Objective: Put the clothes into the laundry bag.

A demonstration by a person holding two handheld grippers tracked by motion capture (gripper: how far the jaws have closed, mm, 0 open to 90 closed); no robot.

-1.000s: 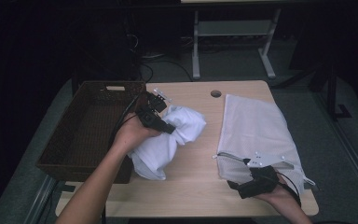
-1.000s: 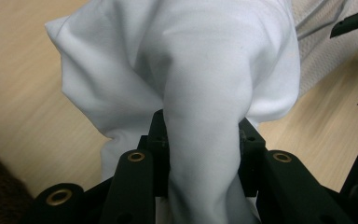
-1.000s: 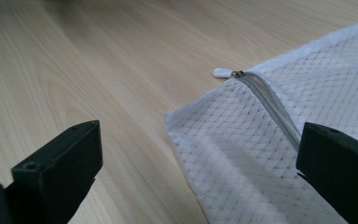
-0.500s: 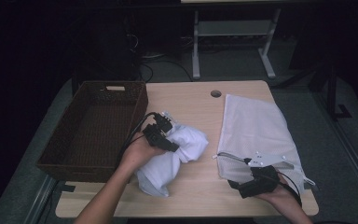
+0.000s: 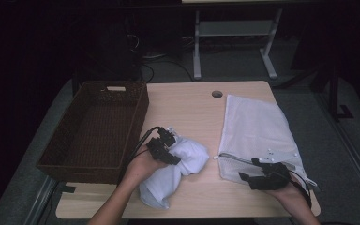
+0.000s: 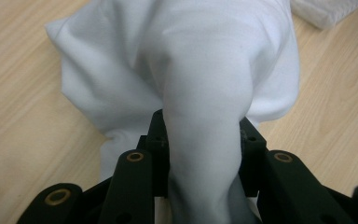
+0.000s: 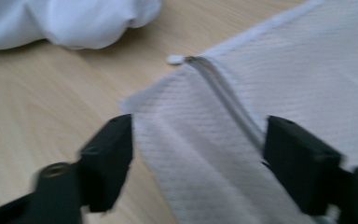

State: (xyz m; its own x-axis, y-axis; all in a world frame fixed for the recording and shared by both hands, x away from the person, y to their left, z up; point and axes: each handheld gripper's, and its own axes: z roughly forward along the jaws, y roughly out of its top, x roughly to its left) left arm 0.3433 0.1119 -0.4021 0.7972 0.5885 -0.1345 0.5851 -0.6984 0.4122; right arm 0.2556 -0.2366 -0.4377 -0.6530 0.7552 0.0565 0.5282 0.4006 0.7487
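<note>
**Cloth lowered to desk; right tool closing at bag corner**

Since the earlier frames, the left tool [image 5: 165, 149] has carried the cloth [image 5: 180, 169] down and toward the person; it now rests on the desk [image 5: 192, 105] beside the basket [image 5: 93, 126]. Left tool pinches a thick fold of cloth, whose long axis runs from the near desk edge up toward the right. Right tool [image 5: 252, 176]: jaws have just been closing, spread astride the mesh bag's [image 5: 255, 129] near corner by the zipper [image 7: 223, 95], pads not pressing it.
</note>
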